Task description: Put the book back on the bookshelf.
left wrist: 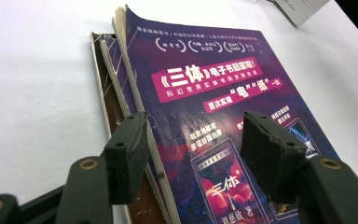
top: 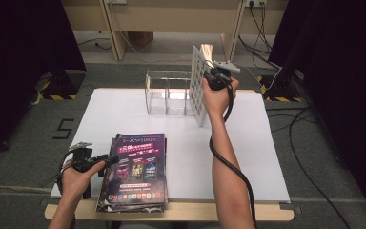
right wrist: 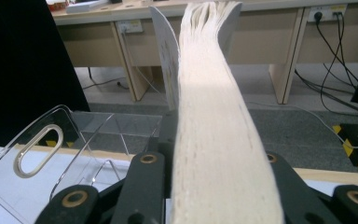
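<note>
Right gripper point(top: 213, 76) jaws clamped on upright book point(top: 198, 90), just right of clear rack point(top: 167, 93); left gripper point(left wrist: 193, 154) jaws apart over stacked magazines point(top: 136, 169).

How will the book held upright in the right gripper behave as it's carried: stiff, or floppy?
The book is probably floppy: in the right gripper view its page edges bend and fan apart at the top. The right gripper clamps only one edge, so it may sag or swing. It looks thick, likely fairly heavy.

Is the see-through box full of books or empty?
Empty. The clear box has bare dividers; the white book stands beside it, pinched in the right gripper.
</note>
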`<move>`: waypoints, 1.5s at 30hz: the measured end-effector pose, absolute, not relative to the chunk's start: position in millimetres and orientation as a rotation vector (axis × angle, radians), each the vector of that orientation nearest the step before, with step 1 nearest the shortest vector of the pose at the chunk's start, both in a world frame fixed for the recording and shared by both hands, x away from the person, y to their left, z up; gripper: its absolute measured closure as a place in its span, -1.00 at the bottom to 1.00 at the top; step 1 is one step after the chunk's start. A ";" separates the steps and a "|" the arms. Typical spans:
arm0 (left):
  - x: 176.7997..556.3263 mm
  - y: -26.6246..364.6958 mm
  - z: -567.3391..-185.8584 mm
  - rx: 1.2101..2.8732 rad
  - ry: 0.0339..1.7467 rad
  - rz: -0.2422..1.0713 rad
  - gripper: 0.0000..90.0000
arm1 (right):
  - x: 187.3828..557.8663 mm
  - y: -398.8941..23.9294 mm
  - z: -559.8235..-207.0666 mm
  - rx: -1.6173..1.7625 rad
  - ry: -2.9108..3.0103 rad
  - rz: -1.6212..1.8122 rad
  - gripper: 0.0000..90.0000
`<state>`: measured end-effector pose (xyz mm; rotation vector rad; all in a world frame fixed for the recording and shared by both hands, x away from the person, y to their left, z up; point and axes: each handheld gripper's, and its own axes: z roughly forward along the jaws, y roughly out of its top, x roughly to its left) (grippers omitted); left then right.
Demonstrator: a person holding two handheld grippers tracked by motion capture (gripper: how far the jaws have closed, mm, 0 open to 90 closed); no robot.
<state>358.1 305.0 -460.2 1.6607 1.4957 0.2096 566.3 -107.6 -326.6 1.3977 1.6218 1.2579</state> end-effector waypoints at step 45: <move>357.7 304.2 -460.9 1.661 1.490 0.207 -0.10 | 567.4 -107.0 -341.8 1.330 1.606 1.268 0.47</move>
